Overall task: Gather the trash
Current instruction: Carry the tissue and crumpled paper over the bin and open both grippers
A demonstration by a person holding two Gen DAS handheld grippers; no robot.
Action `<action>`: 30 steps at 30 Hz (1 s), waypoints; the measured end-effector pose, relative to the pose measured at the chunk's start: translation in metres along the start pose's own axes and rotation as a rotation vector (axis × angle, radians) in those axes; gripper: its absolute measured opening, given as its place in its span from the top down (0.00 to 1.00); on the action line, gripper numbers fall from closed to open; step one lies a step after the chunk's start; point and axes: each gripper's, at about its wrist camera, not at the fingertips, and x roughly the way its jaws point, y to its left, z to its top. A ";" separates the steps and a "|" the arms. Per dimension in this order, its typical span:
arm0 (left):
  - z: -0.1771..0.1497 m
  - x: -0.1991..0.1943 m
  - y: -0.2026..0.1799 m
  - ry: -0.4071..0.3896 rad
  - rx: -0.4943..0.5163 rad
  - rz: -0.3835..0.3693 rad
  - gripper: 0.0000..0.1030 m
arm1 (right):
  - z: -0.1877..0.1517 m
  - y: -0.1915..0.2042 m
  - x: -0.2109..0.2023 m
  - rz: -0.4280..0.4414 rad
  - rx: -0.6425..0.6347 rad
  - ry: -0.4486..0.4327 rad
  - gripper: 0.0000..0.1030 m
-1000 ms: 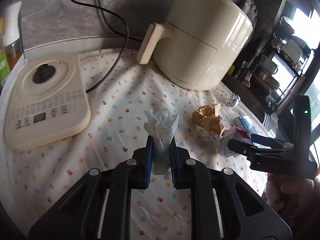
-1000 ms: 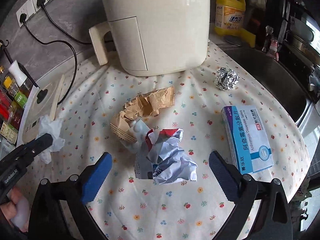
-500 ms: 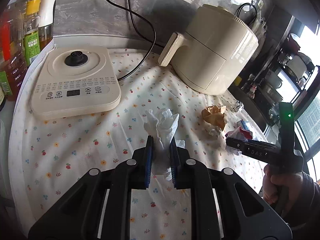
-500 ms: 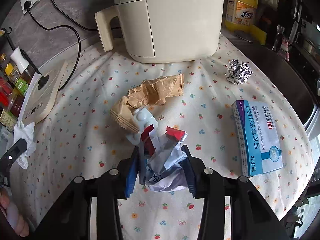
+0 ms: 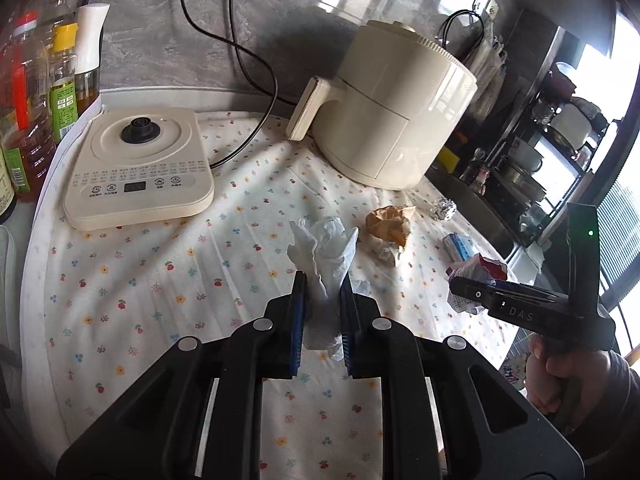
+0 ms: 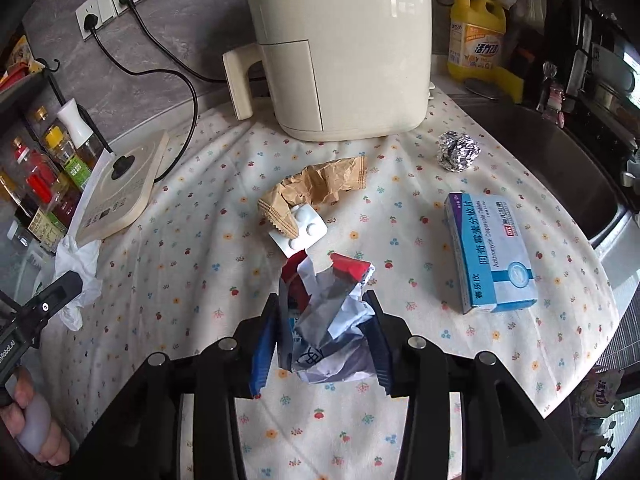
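My left gripper (image 5: 322, 284) is shut on a crumpled white tissue (image 5: 326, 252), held above the flowered tablecloth. My right gripper (image 6: 322, 308) is shut on a crumpled silver, red and blue wrapper (image 6: 330, 312), lifted off the cloth; the left wrist view shows it at the right (image 5: 476, 272). On the cloth lie a crumpled brown paper bag (image 6: 320, 190), a white pill blister (image 6: 302, 228), a foil ball (image 6: 457, 151) and a blue medicine box (image 6: 490, 252). The tissue also shows at the left edge of the right wrist view (image 6: 76, 260).
A cream air fryer (image 6: 340, 44) stands at the back, a cream induction plate (image 5: 138, 164) to its left with a black cord (image 5: 248, 64). Oil and sauce bottles (image 5: 36, 88) line the left edge. A sink (image 6: 560, 168) and yellow detergent bottle (image 6: 476, 40) sit at right.
My right gripper closed on the wrapper and lifted it off the cloth, drawing back. My left gripper pulled back and up with the tissue still in it.
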 end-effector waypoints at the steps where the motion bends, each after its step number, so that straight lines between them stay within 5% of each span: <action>1: -0.002 0.000 -0.006 -0.003 0.006 -0.001 0.85 | -0.004 -0.005 -0.006 0.000 0.002 -0.006 0.60; 14: -0.035 0.001 -0.130 -0.002 0.106 -0.055 0.85 | -0.055 -0.110 -0.108 0.048 0.068 -0.154 0.60; 30: -0.140 -0.012 -0.300 0.064 0.160 -0.160 0.84 | -0.163 -0.249 -0.229 0.009 0.112 -0.229 0.59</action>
